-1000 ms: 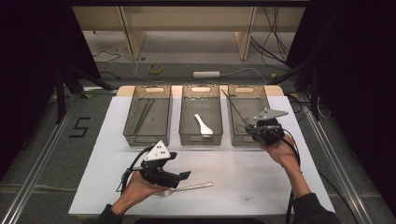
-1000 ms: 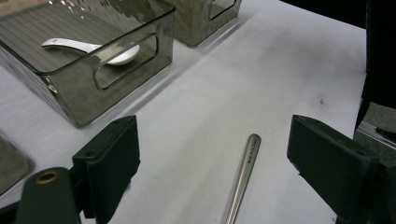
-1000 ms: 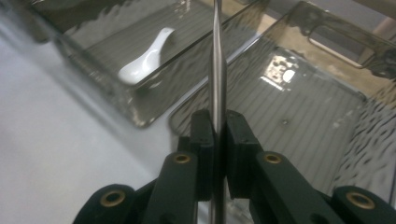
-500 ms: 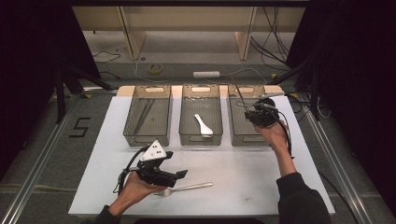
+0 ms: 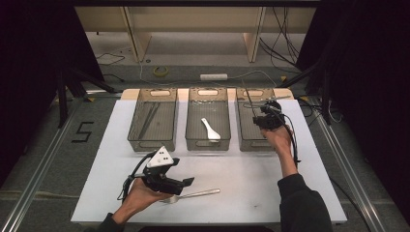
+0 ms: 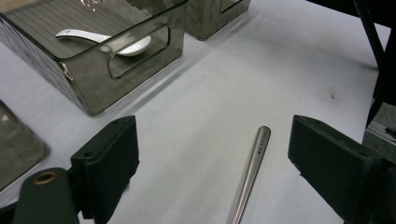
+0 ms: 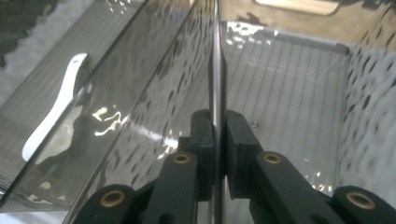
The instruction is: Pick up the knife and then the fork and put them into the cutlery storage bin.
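A metal utensil [image 5: 193, 195] lies flat on the white mat near the front edge; its handle [image 6: 252, 170] runs between the jaws of my left gripper [image 6: 215, 154], which is open and low over the mat [image 5: 186, 182]. My right gripper [image 7: 218, 126] is shut on a thin metal utensil [image 7: 216, 65], edge-on to its camera, whose type I cannot tell. It hovers over the right-hand clear bin [image 5: 247, 141], with the utensil slanting up and away [image 5: 250, 104] from the gripper [image 5: 261, 119]. A white ceramic spoon [image 5: 210, 129] lies in the middle bin [image 6: 105, 39].
Three smoky clear bins stand in a row at the back of the white mat [image 5: 290, 193]; the left bin [image 5: 153, 118] holds thin dark sticks. The middle bin's wall [image 6: 135, 70] is close ahead of the left gripper. Cables and wooden legs lie beyond the table.
The right gripper has carried its thin utensil forward and now hangs over the right bin. The left gripper has stayed near the utensil on the mat, shifting only slightly.
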Action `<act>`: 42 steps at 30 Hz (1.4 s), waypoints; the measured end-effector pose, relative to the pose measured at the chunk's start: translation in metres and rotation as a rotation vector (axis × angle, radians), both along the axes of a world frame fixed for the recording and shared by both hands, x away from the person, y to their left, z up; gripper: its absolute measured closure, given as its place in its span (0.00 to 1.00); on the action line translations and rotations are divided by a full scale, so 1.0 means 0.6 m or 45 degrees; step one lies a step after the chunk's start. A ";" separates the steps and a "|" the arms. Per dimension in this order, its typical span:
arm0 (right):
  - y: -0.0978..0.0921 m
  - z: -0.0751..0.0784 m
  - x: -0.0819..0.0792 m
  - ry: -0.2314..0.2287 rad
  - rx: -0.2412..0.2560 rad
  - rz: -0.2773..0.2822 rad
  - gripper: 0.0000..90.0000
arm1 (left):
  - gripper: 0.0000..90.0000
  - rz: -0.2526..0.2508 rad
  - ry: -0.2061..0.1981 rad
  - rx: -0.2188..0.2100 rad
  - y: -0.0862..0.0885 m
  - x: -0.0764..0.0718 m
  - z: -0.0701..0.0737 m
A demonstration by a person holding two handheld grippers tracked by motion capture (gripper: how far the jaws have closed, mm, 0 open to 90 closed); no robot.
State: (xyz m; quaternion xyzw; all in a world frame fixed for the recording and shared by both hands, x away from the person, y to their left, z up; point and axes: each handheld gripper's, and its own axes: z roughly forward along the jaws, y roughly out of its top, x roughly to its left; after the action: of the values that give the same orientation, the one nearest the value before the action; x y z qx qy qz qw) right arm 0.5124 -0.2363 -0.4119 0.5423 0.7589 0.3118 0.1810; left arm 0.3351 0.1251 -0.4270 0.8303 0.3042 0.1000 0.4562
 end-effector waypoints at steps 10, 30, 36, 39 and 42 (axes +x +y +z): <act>0.007 -0.021 0.007 0.077 -0.010 -0.043 0.92 | 0.18 -0.008 -0.008 -0.006 0.001 0.000 0.002; -0.003 0.043 -0.047 -0.106 0.095 0.114 0.45 | 0.18 -0.012 0.019 -0.008 -0.001 0.002 0.003; 0.004 0.064 -0.095 -0.162 0.150 0.206 0.35 | 0.18 -0.027 0.028 0.007 -0.004 0.003 0.007; 0.006 0.067 -0.123 -0.196 0.183 0.247 0.34 | 0.18 -0.035 0.047 0.021 -0.003 0.006 0.008; 0.008 0.066 -0.151 -0.218 0.184 0.288 0.33 | 0.19 -0.053 0.063 0.047 -0.005 0.006 0.010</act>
State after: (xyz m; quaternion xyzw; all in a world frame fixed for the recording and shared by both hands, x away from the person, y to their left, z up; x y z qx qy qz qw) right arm 0.4218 -0.2315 -0.3725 0.4365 0.7725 0.4291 0.1690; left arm 0.3389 0.1220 -0.4211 0.8469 0.2961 0.0755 0.4352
